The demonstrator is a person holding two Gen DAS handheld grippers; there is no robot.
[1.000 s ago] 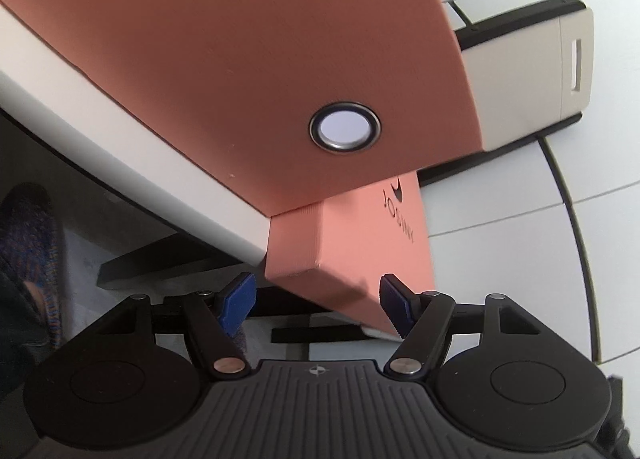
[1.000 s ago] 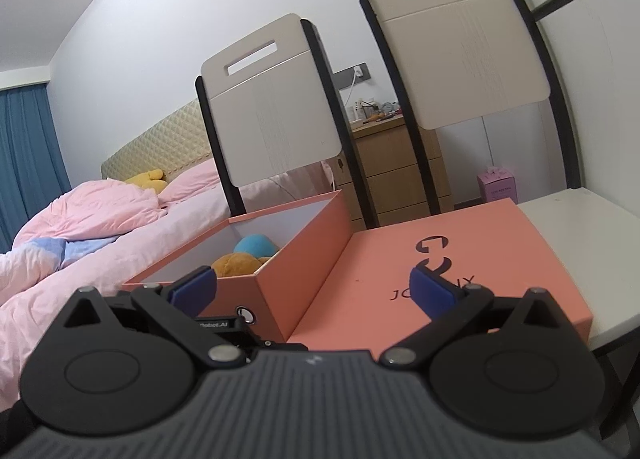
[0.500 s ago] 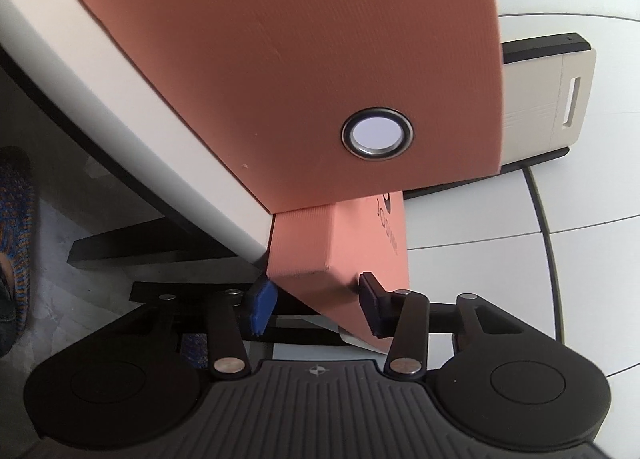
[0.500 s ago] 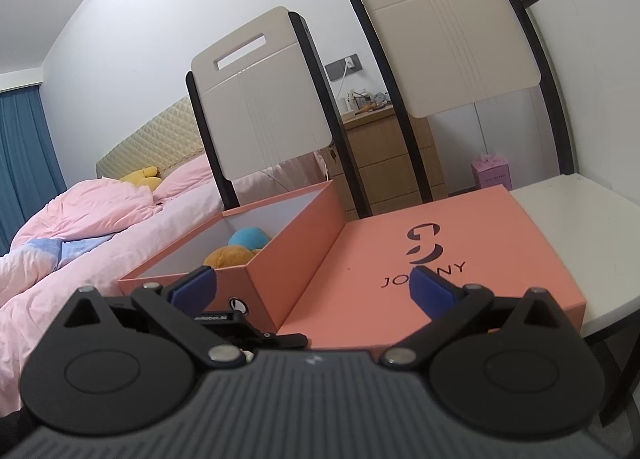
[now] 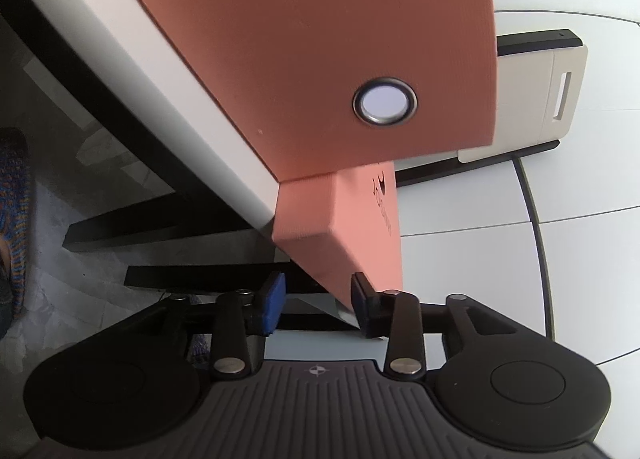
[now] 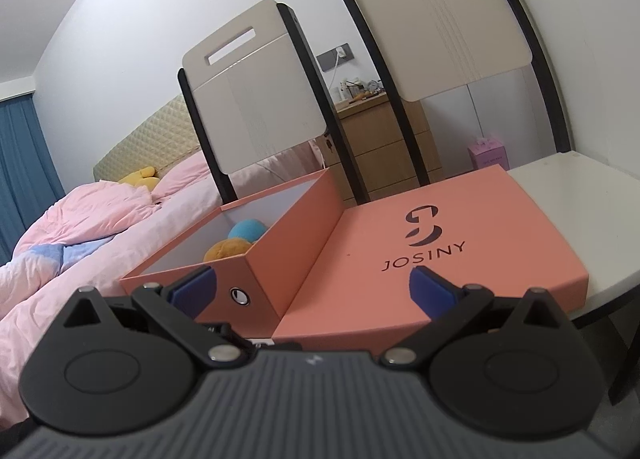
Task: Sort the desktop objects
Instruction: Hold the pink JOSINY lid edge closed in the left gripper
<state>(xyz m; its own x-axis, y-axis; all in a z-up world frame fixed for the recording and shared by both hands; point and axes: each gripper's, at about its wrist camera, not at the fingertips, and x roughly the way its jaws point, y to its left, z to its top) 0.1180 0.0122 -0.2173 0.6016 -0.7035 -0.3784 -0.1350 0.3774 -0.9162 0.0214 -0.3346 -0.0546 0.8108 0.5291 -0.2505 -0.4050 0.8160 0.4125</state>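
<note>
The flat salmon-pink cardboard lid lies on the white counter, its long axis running away from the camera, touching the open salmon-pink box that holds plush toys. The left hand-held gripper brackets the lid's corner, pads apart. The right hand-held gripper is spread wide.

I count one open orange box at centre frame, one orange lid to its right, two plush toys inside, one blue and one brown, two chairs across the upper frame, one yellow plush at left, one pink carton at right
</note>
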